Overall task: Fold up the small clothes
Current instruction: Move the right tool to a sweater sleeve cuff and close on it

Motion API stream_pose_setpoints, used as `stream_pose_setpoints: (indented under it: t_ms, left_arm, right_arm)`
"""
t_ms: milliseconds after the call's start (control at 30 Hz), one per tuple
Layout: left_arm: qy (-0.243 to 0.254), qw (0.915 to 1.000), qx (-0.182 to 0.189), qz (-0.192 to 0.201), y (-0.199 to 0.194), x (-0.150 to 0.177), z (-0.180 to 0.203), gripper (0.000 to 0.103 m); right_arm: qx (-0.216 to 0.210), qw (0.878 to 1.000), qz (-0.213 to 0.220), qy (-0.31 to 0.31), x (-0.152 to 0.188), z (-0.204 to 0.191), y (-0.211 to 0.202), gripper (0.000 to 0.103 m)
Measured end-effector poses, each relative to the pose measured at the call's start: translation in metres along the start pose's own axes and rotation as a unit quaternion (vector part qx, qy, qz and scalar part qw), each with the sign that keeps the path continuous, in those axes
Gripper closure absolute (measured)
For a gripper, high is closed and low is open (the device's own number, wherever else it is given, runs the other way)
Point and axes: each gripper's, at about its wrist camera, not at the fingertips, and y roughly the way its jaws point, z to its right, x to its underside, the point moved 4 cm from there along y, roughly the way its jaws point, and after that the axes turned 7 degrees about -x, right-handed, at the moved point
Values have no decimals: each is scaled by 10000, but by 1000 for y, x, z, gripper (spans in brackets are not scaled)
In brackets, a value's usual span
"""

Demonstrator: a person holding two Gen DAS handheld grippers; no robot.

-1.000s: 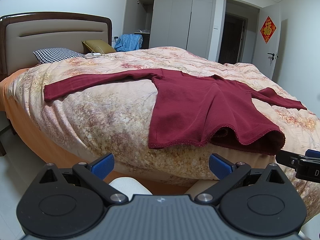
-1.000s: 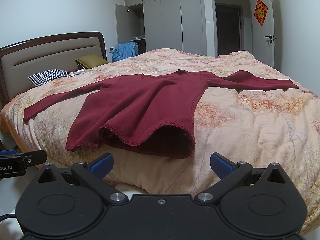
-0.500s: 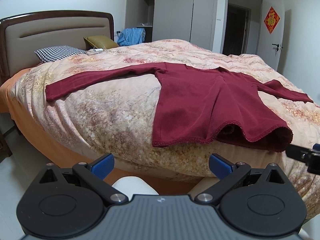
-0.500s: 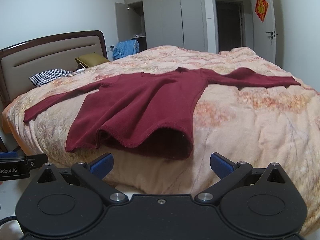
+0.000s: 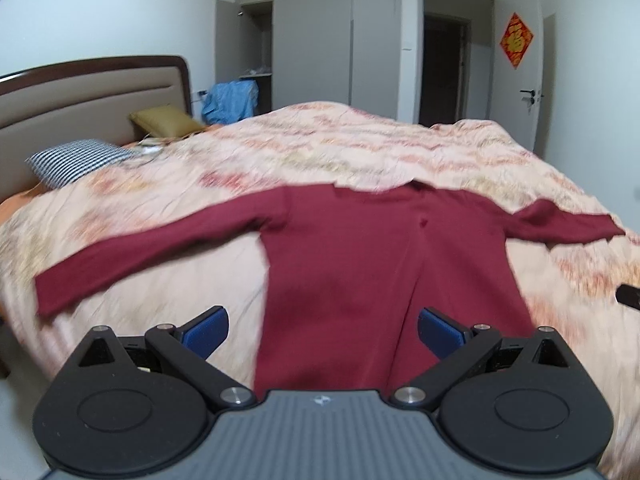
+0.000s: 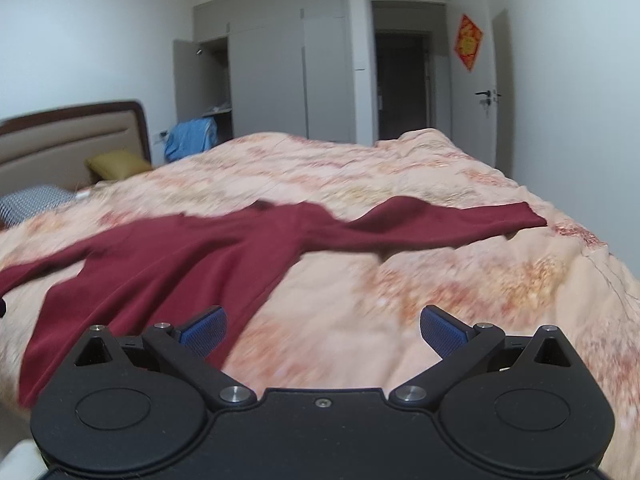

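Observation:
A dark red long-sleeved top (image 5: 360, 264) lies spread flat on the floral quilt (image 5: 360, 152), both sleeves stretched out sideways. My left gripper (image 5: 322, 330) hovers open over the lower body of the top, blue pads wide apart with nothing between them. In the right wrist view the same top (image 6: 192, 260) lies to the left, its right sleeve (image 6: 452, 222) reaching across the quilt (image 6: 400, 300). My right gripper (image 6: 323, 330) stands open above bare quilt just right of the top's side edge. Both views are blurred by motion.
A headboard (image 5: 80, 104), a houndstooth pillow (image 5: 76, 160) and an olive cushion (image 5: 164, 120) sit at the bed's left end. Beyond the bed stand a grey wardrobe (image 5: 320, 40) with blue cloth (image 5: 232, 100) in it, a dark doorway (image 5: 444, 72) and a white door (image 5: 524, 76).
Both grippers have risen and moved forward over the bed; the top's hem, earlier ahead of them, now lies under the left gripper. The top itself has not moved. Both stay open.

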Motion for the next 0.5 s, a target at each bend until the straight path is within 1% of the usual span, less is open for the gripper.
stream_pose_setpoints:
  t_ms: [67,200,300,367,500]
  left_arm:
    - [48,9999,65,81,19,-17,16,0]
    - [262,9994,185,120,67,-45,55,0]
    - [361,9985,386,162,102,-63,85,0]
    - [425,9974,538,201,123,-71,107,0]
    - [558,9949,809,207,162,-73,149,0]
  right_arm:
    - [11,9999,155,-68,-3,18,10,0]
    - [336,9990,233,-176,-9,58,38,0]
    - [562,9980,265,-95,-22,91,61,0]
    - [596,9976,319,162,-32,117,76,0]
    - [411,9945,428,861,-51,168,104,0]
